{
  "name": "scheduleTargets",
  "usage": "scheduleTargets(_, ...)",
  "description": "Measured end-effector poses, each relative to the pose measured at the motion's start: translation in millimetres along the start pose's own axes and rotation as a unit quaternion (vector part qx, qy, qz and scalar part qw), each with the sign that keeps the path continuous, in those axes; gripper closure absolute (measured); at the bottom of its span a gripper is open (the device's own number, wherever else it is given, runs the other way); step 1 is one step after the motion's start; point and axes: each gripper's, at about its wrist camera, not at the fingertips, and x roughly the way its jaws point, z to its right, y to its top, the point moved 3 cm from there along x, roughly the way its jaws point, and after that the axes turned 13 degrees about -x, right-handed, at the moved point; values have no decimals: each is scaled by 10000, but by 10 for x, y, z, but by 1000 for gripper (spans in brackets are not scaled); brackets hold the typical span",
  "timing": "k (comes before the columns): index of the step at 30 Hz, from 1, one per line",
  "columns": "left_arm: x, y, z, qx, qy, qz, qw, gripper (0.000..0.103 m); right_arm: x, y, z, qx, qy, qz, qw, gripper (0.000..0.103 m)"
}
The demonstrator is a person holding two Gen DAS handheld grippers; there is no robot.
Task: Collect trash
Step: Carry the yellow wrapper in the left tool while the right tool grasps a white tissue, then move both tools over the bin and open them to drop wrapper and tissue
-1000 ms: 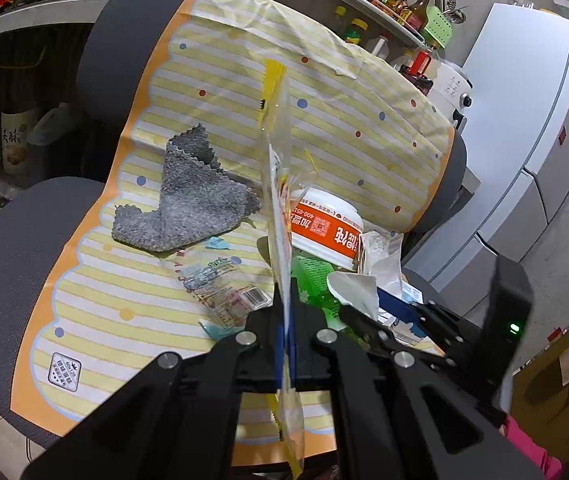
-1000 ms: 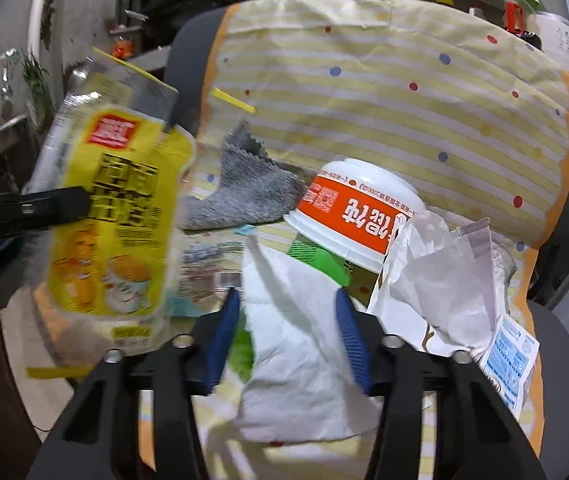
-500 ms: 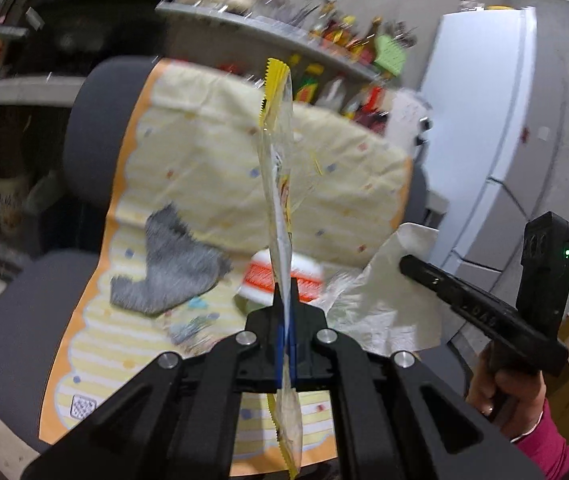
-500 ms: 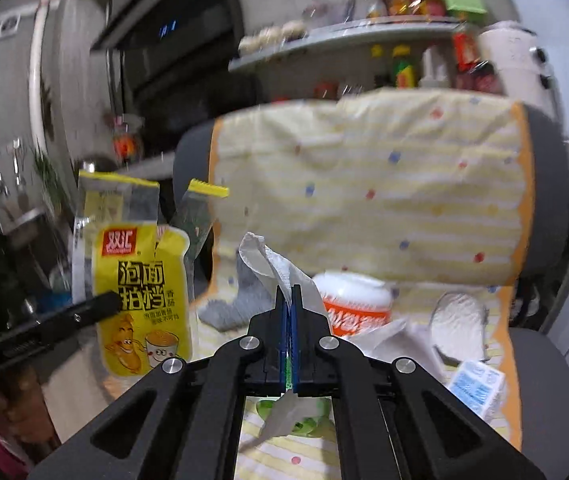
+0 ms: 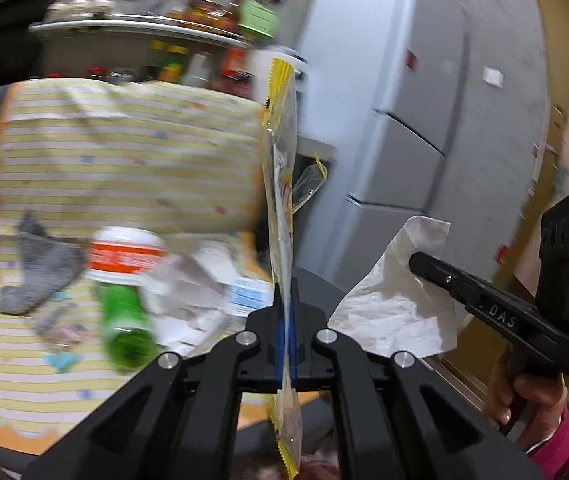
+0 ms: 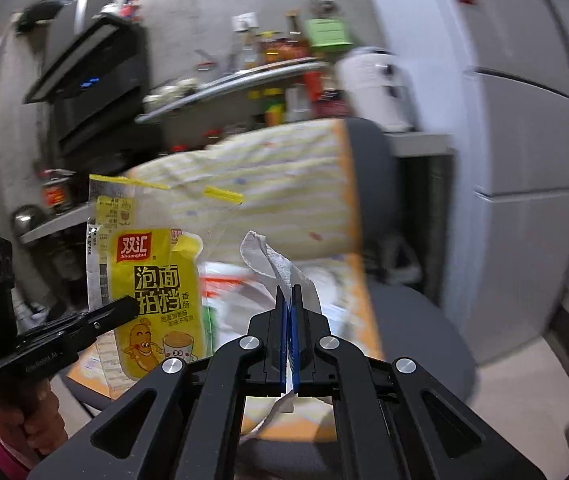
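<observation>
My left gripper [image 5: 286, 300] is shut on a yellow snack wrapper [image 5: 280, 184], seen edge-on and standing up between the fingers. The right wrist view shows that wrapper [image 6: 152, 280] flat, with its printed yellow face. My right gripper [image 6: 289, 304] is shut on a crumpled white tissue [image 6: 268, 260]; from the left wrist view the tissue [image 5: 396, 300] hangs off the right gripper [image 5: 418, 260] in the air. Left on the striped yellow cloth [image 5: 124, 152] are an orange-and-white noodle cup [image 5: 124, 254], a green bottle [image 5: 124, 328], white paper scraps [image 5: 188, 280] and small wrappers.
The cloth covers a grey chair [image 6: 376, 160] whose seat [image 6: 412, 320] shows to the right. A grey rag [image 5: 40, 268] lies at the cloth's left. A white fridge [image 5: 404, 120] stands to the right, a shelf of bottles [image 5: 204, 20] behind. A hand in a pink sleeve [image 5: 532, 412] holds the right gripper.
The right gripper went from open over the tissue to shut on it and lifted it. Both grippers rose and swung right, away from the chair, each with its piece of trash.
</observation>
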Motion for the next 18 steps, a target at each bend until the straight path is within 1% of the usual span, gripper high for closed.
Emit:
scheduleTargets(3,234,-211,268,171,-303,-231,9991,103,-216,-314,286,224,-478,-217,9984,101)
scheduleTargets(6,468,-455,518,294,-618,-522,9963,103,-389,-576,510,358,-856,-419,9948,101)
scheduleTargets(10,698,-755,784,559,-905,-822,9909,103,-644,-967,825,602,-1426,-763,9850,101)
scheduleTargets(14,816,-945,963,673,-1143,-1081,9852,103,-847,-1325,1064,920,-1747,-1069,9745,100)
scheduleTargets(18,866,-1028,1010,694,-1169,-1251,9828,103,-906,-1633,1230,1269,-1874,-1286,9655,96)
